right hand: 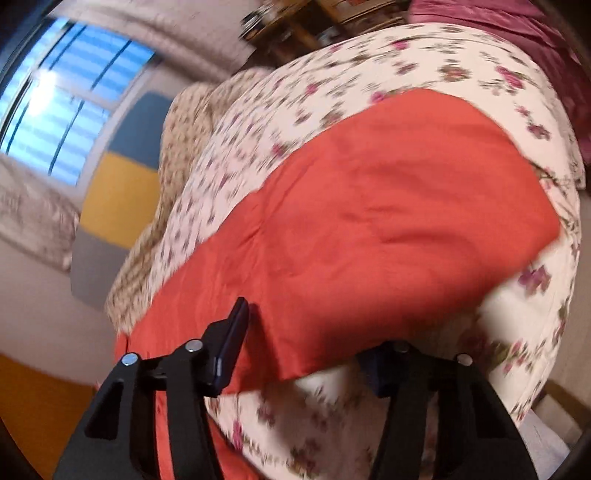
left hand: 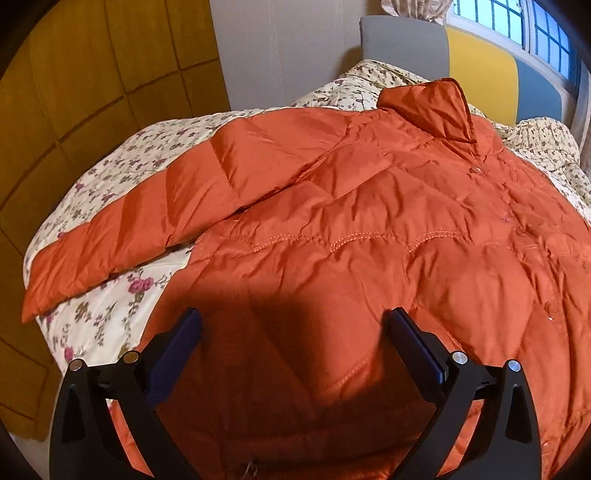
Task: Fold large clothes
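Observation:
An orange quilted down jacket lies spread front-up on a bed, collar toward the headboard, its left sleeve stretched out to the left. My left gripper is open and empty, hovering over the jacket's lower body. In the blurred right wrist view the jacket's other sleeve lies across the quilt. My right gripper is open, its jaws apart around the sleeve's near edge; the right fingertip is hidden behind the fabric.
The bed carries a floral quilt and a rumpled floral blanket by the grey, yellow and blue headboard. A wooden wardrobe stands left. A maroon cloth lies beyond the bed. A window is behind.

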The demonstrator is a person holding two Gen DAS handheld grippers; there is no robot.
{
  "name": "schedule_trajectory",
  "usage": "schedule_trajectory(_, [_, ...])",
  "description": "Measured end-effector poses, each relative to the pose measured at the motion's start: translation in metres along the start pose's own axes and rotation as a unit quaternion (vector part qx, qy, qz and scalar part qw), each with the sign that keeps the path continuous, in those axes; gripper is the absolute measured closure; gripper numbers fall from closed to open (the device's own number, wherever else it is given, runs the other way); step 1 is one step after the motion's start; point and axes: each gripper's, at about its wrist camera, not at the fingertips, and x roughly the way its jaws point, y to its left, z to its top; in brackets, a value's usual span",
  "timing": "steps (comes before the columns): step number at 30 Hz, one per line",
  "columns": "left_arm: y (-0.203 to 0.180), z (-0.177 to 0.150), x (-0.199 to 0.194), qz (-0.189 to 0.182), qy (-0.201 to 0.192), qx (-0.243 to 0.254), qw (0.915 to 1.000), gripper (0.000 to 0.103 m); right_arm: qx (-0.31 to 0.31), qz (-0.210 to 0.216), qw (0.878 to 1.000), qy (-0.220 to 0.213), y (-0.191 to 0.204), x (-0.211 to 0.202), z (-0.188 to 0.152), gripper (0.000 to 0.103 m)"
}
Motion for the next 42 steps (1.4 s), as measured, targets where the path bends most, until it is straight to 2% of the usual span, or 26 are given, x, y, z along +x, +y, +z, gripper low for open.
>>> schedule_trajectory(4, [-0.002, -0.004, 0.007, 0.0, -0.008, 0.007, 0.9999, 0.003, 0.008, 0.001, 1.0, -0.019, -0.005, -0.002, 0.012, 0.06])
schedule_trajectory(7, [-0.001, -0.006, 0.011, -0.003, -0.012, 0.007, 0.9999, 0.003, 0.017, 0.01, 0.999, -0.033, -0.014, 0.001, 0.021, 0.071])
schedule_trajectory(9, [-0.001, -0.007, 0.013, -0.004, -0.014, 0.007, 0.9999, 0.003, 0.013, 0.015, 0.999, -0.039, -0.017, 0.004, 0.027, 0.086])
schedule_trajectory(10, [-0.001, -0.007, 0.014, -0.004, -0.015, 0.008, 0.9999, 0.003, 0.008, 0.015, 0.999, -0.041, -0.014, 0.007, 0.029, 0.088])
schedule_trajectory(12, [-0.001, -0.008, 0.016, -0.008, -0.02, 0.006, 0.9997, 0.003, -0.016, 0.009, 0.999, -0.05, -0.002, 0.009, 0.032, 0.094])
schedule_trajectory(14, [0.001, -0.011, 0.017, -0.014, -0.029, 0.0, 0.9995, 0.003, -0.049, 0.009, 0.996, -0.068, 0.015, 0.006, 0.031, 0.096])
schedule_trajectory(17, [0.001, -0.013, 0.017, -0.016, -0.035, -0.004, 0.9993, 0.003, -0.139, 0.012, 0.985, -0.105, 0.057, -0.003, 0.025, 0.097])
schedule_trajectory(21, [0.0, -0.015, 0.017, -0.015, -0.041, -0.006, 0.999, 0.003, -0.26, 0.033, 0.955, -0.14, 0.117, -0.009, -0.005, 0.097])
schedule_trajectory(25, [0.0, -0.015, 0.017, -0.018, -0.041, -0.008, 0.9989, 0.003, -0.346, 0.06, 0.925, -0.147, 0.163, -0.003, -0.047, 0.097])
schedule_trajectory(29, [0.002, -0.016, 0.017, -0.021, -0.043, -0.011, 0.9988, 0.003, -0.431, 0.088, 0.886, -0.147, 0.199, 0.009, -0.101, 0.097])
schedule_trajectory(30, [0.002, -0.016, 0.017, -0.021, -0.043, -0.011, 0.9988, 0.003, -0.456, 0.097, 0.873, -0.147, 0.209, 0.011, -0.118, 0.097])
schedule_trajectory(34, [0.003, -0.016, 0.017, -0.025, -0.043, -0.014, 0.9986, 0.003, -0.517, 0.125, 0.835, -0.141, 0.235, 0.025, -0.166, 0.098])
schedule_trajectory(37, [0.004, -0.016, 0.018, -0.028, -0.044, -0.016, 0.9985, 0.003, -0.561, 0.16, 0.801, -0.133, 0.251, 0.03, -0.204, 0.098])
schedule_trajectory(40, [0.004, -0.016, 0.018, -0.03, -0.045, -0.017, 0.9984, 0.003, -0.613, 0.192, 0.757, -0.122, 0.265, 0.037, -0.245, 0.098])
schedule_trajectory(42, [0.005, -0.016, 0.017, -0.03, -0.046, -0.018, 0.9983, 0.003, -0.65, 0.209, 0.722, -0.108, 0.27, 0.043, -0.272, 0.098])
